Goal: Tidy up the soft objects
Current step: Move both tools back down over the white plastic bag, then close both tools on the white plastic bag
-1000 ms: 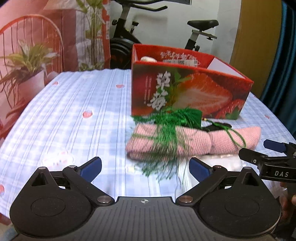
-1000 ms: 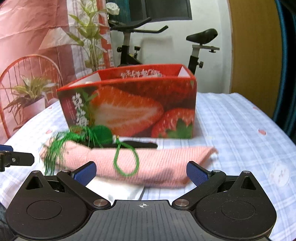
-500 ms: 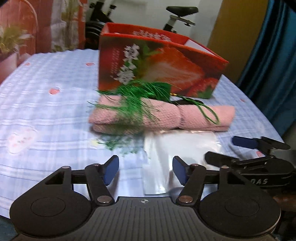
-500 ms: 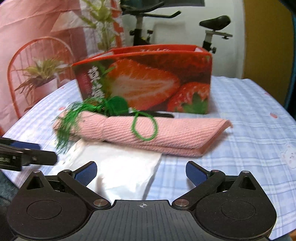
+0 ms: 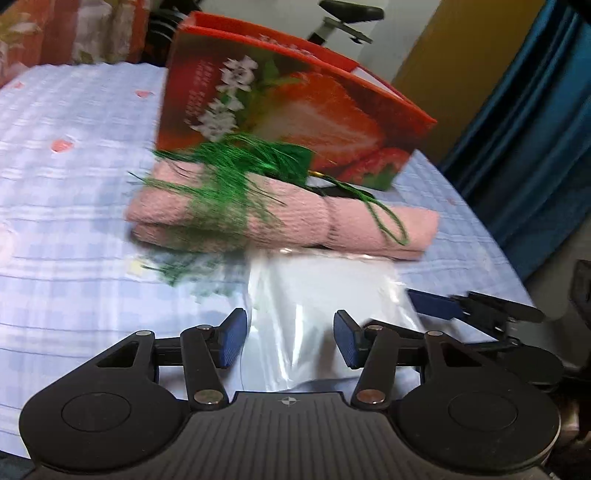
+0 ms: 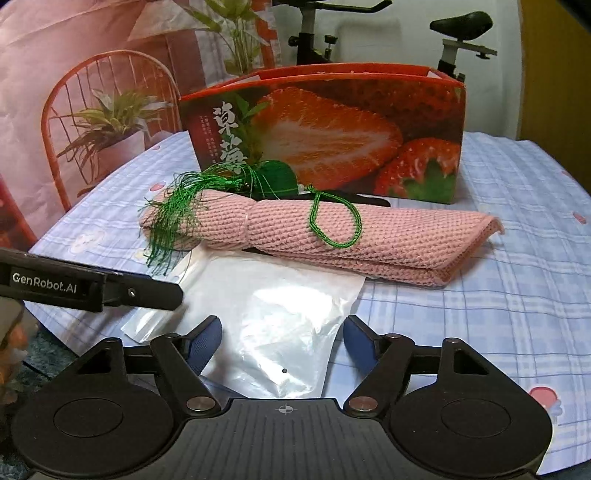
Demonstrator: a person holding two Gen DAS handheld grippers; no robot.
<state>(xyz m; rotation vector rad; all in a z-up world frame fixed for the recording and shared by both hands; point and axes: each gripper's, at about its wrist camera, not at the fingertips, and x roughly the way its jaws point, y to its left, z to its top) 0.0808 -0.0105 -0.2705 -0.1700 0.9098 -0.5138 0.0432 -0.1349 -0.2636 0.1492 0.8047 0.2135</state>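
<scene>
Nearest both cameras, on the tabletop (image 6: 517,295) covered in a blue-and-white checked cloth, lies a flat, clear plastic bag (image 6: 273,314), glossy and wrinkled. Left tongs (image 5: 290,339): jaws apart, blue pads flanking the near edge of the bag, nothing gripped. Right tongs (image 6: 282,341): jaws likewise apart, pads to either side of the bag's near end, nothing gripped. In the right wrist view the left tongs (image 6: 162,295) enter from the left, with the tip over the bag's left corner; in the left wrist view the right tongs (image 5: 443,308) show at the right, beside the bag's right edge.

Just beyond the bag, touching its far edge, lies a rolled pink knitted cloth (image 6: 369,236), long axis across both views. Draped over the roll is a green tassel with a looped cord (image 6: 332,225); the fringe hangs off the left end and the loop rests on the middle. A dark flat object (image 6: 369,201) behind the roll cannot be identified.

Farthest stands an open red cardboard box printed with strawberries (image 6: 332,136), directly behind the roll. An exercise bike (image 6: 458,33) and a red wire chair (image 6: 107,110) lie beyond the tabletop.
</scene>
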